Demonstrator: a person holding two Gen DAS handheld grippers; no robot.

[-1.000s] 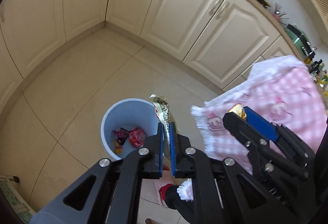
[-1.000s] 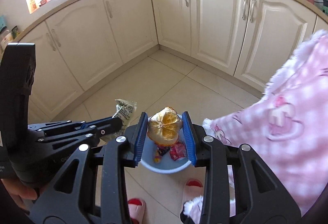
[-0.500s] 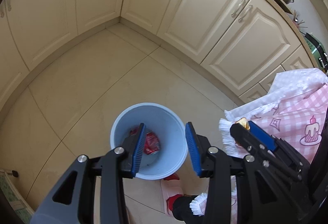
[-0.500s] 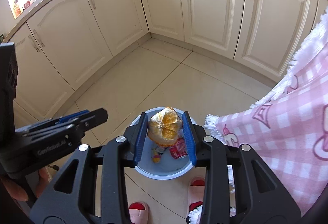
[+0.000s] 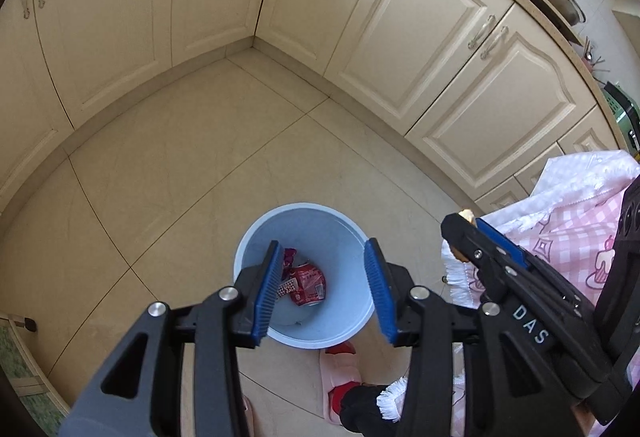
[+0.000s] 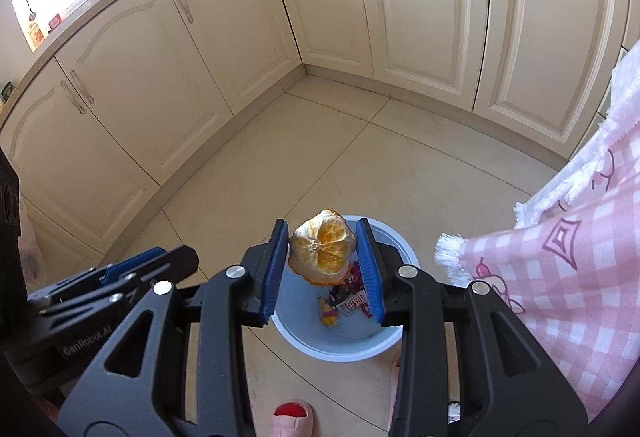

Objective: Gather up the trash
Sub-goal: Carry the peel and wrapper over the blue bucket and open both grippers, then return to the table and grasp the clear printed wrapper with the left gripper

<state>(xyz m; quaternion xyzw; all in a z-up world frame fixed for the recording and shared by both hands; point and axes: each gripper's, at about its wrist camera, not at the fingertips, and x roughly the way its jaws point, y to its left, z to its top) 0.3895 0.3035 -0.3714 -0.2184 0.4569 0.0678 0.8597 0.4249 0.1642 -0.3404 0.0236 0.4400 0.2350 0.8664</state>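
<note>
A light blue bin stands on the tiled floor, with a crushed red can, a checkered wrapper and other wrappers inside. My left gripper hangs over the bin; its jaws are opening with nothing between them. My right gripper is shut on a dried orange peel above the bin. In the left wrist view the right gripper is to the right of the bin. In the right wrist view the left gripper is to the left.
Cream cabinets line the far sides of the floor. A pink checked cloth with a white fringe hangs at the right, close to the bin. A person's pink and red slippers stand just in front of the bin.
The left gripper opened and the checkered wrapper it held now lies in the bin. Both grippers came closer to the bin. The right one still holds the peel.
</note>
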